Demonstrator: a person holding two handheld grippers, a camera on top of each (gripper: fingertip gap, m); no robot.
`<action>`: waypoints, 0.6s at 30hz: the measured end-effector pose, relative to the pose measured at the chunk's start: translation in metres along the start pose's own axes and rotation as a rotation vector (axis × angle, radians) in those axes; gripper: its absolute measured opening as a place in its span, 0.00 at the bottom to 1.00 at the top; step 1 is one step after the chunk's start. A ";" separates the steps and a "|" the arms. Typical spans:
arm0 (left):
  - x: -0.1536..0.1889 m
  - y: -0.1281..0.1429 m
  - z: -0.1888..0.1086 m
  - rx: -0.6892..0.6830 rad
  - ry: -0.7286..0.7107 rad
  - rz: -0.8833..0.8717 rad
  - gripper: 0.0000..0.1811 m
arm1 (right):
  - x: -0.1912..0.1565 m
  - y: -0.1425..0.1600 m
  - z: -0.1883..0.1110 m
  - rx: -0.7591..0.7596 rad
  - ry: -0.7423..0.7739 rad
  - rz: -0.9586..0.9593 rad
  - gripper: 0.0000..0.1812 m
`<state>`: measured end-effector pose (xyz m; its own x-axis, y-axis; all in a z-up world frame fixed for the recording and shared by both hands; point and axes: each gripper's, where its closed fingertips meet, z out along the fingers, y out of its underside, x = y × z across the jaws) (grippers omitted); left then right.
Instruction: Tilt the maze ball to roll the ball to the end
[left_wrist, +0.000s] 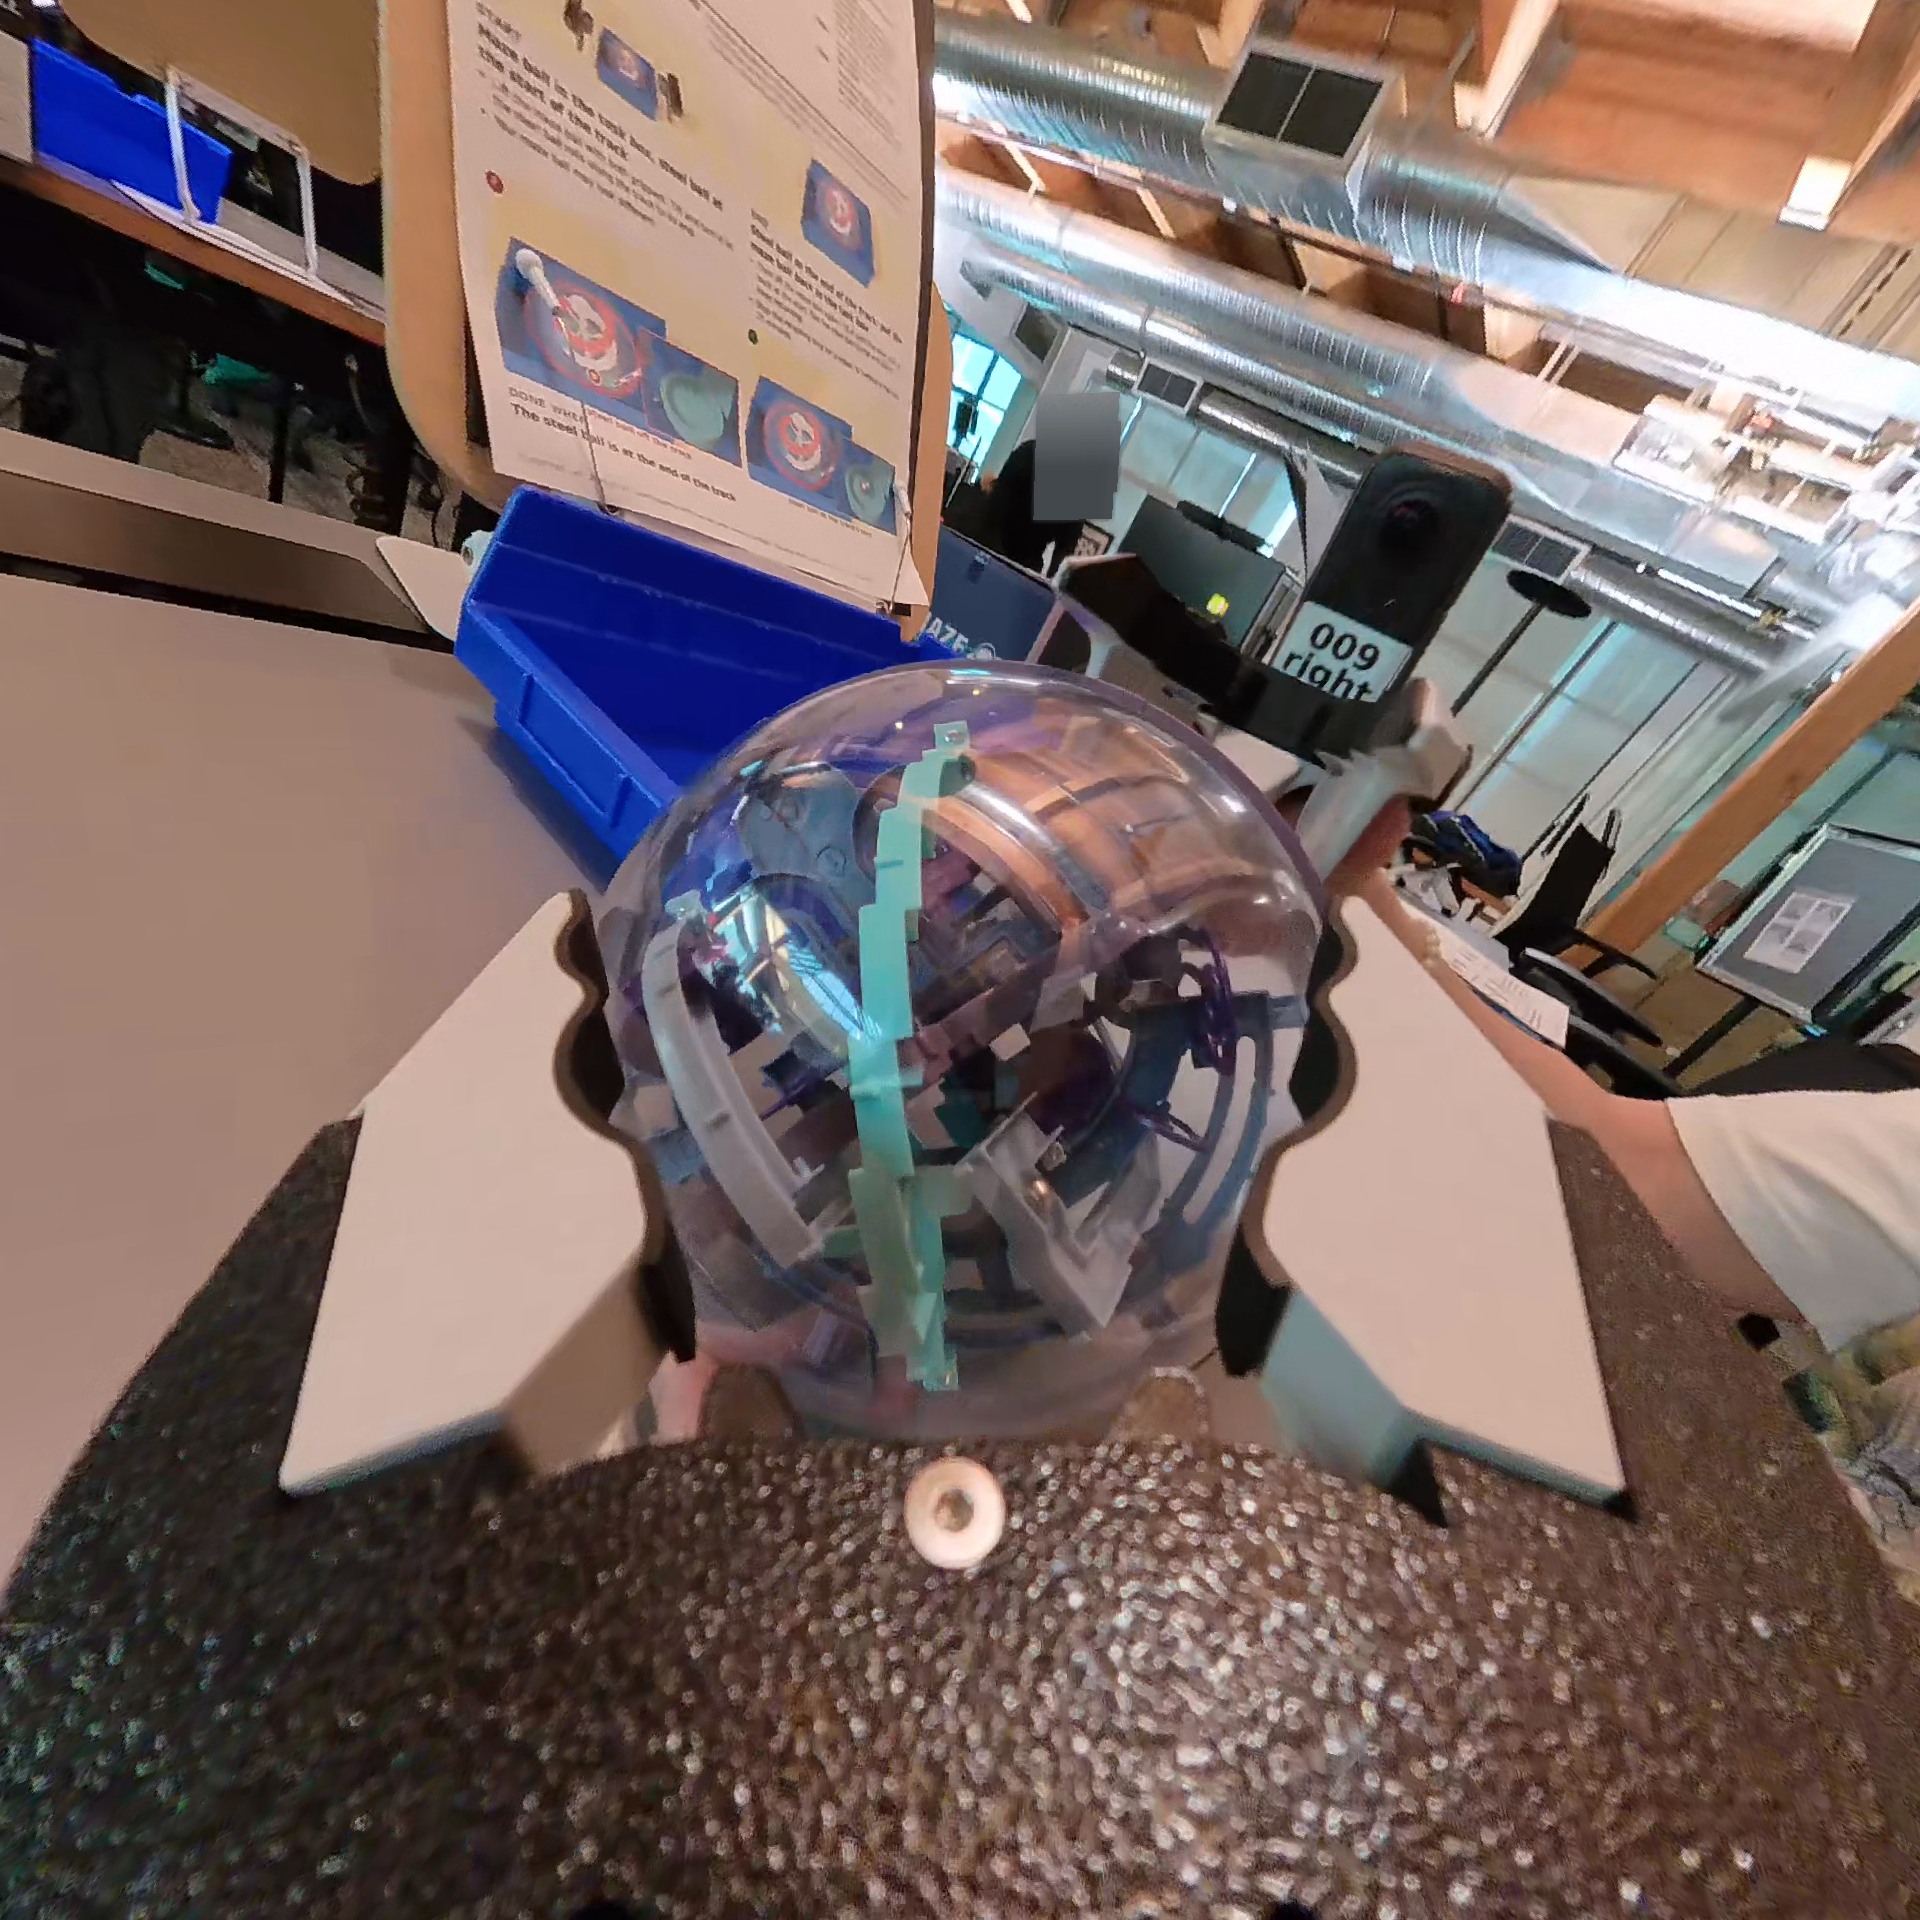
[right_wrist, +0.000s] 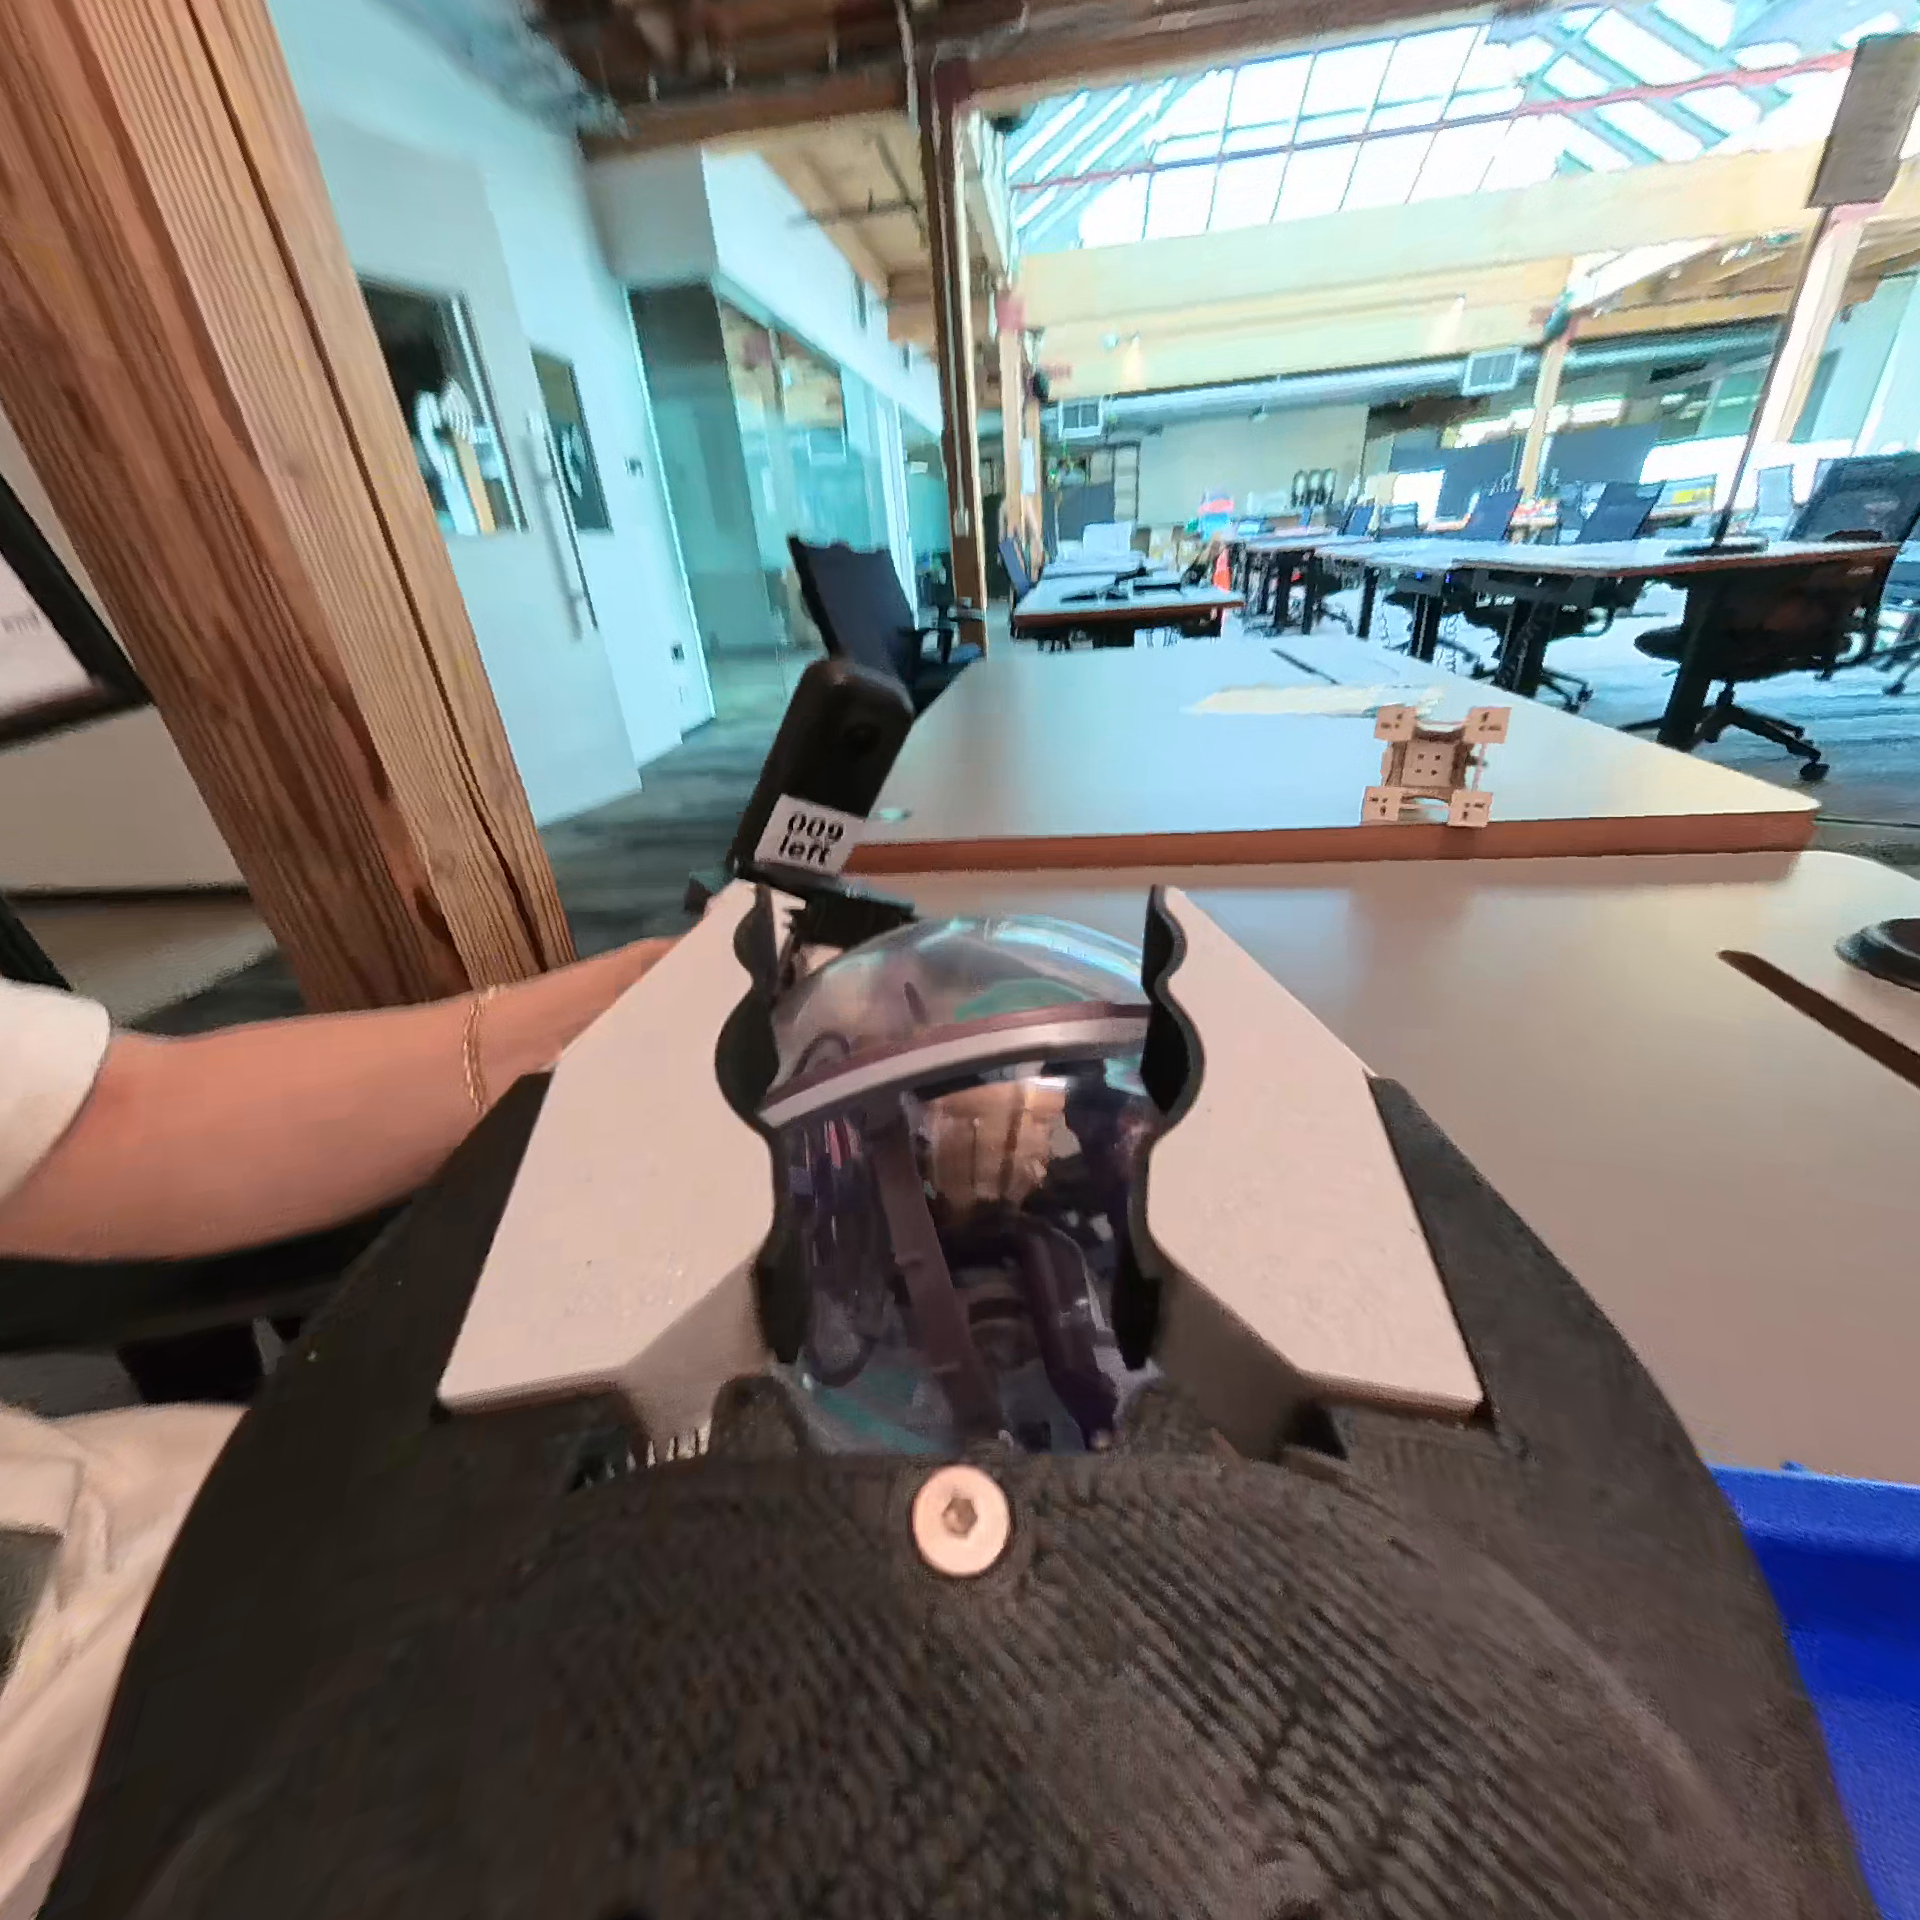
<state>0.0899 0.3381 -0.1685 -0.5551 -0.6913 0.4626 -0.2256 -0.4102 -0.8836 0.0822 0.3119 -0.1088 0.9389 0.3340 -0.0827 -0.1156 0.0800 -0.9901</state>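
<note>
Nearest your left lens, the left hand-held gripper is clamped on the maze ball, its pale fingers pressed against the clear shell on both sides. You hold the ball lifted off the counter, with a teal track running up its middle, grey arcs to the left of that and purple pieces to the right. Whether the small steel ball shows among the tracks, you cannot tell.

On the counter to the far left of the ball sits a blue bin, and an instruction sheet on a cardboard stand rises just behind it. At the far right of the ball, the right hand-held gripper reaches in from the opposite side, its camera above it, with your forearm trailing to the right edge.

From the right lens, your other arm comes in from the left beside a wooden post. The right hand-held gripper also grips the maze ball, both fingers touching the shell. Beyond lies the counter, and on a farther table a small cardboard cube stands near the edge. A blue bin corner shows at near right.
</note>
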 end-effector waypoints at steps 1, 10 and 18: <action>0.000 0.000 -0.001 0.010 -0.003 -0.005 0.71 | 0.002 -0.004 0.000 0.029 0.011 0.009 0.38; 0.010 0.003 -0.007 -0.007 -0.002 0.158 0.74 | -0.013 0.014 0.013 -0.091 -0.002 -0.166 0.41; 0.014 0.001 -0.009 -0.038 -0.022 0.216 0.76 | -0.020 0.004 0.016 -0.009 -0.028 -0.086 0.39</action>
<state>0.0747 0.3329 -0.1632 -0.5758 -0.7738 0.2638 -0.1338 -0.2291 -0.9642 0.0579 0.3202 -0.1092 0.9358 0.3525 0.0055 -0.0321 0.1009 -0.9944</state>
